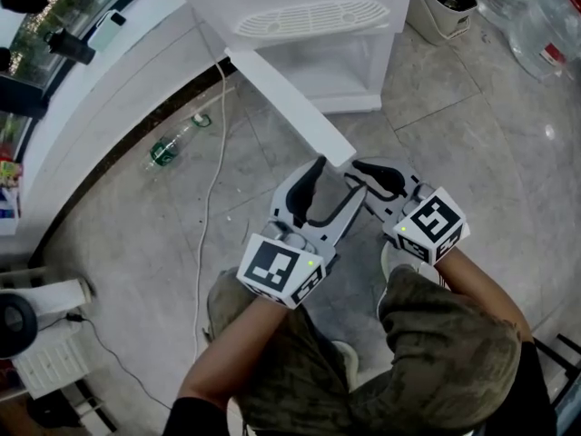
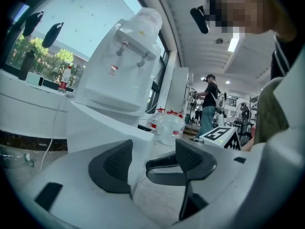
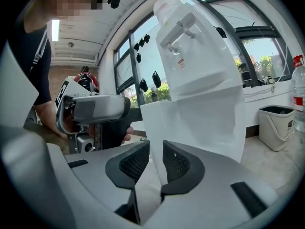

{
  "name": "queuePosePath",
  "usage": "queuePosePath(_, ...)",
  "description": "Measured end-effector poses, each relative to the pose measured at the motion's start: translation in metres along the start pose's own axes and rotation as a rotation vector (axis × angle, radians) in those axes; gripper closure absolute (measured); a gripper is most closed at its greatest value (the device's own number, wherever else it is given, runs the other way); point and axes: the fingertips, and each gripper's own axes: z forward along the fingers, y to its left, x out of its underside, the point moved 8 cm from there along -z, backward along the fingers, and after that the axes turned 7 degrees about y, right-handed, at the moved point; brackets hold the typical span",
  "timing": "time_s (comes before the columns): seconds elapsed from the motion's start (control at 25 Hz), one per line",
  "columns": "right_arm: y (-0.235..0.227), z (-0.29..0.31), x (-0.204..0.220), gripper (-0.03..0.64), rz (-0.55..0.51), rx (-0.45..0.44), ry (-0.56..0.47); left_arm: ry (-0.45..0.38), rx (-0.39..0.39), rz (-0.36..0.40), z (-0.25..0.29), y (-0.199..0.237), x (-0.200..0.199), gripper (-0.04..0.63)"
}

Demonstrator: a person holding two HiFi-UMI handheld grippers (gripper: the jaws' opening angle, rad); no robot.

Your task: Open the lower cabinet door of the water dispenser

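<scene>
The white water dispenser stands at the top of the head view. Its lower cabinet door is swung out toward me, showing the empty compartment behind. My right gripper sits at the door's free end. In the right gripper view the door has its edge wedged between the dark pads, so that gripper is shut on it. My left gripper is close beside it and open. In the left gripper view the door lies by the left pad, and the left gripper holds nothing.
A green bottle and a white cable lie on the tiled floor left of the door. A white bin and large water bottles stand right of the dispenser. A person stands far off.
</scene>
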Motion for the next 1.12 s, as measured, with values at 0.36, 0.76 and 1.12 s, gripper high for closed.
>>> queuePosePath(0.36, 0.020, 0.011, 0.000, 0.548, 0.013, -0.058, 0.010, 0.021, -0.115, -0.030, -0.019, 0.007, 0.002, 0.331)
queuePosePath(0.76, 0.040, 0.024, 0.001, 0.549, 0.005, -0.119, 0.050, 0.047, -0.203, -0.020, -0.038, 0.015, 0.005, 0.333)
queuePosePath(1.12, 0.053, 0.035, 0.001, 0.545, -0.026, -0.128, 0.017, 0.024, -0.320, -0.034, -0.045, 0.018, 0.008, 0.363)
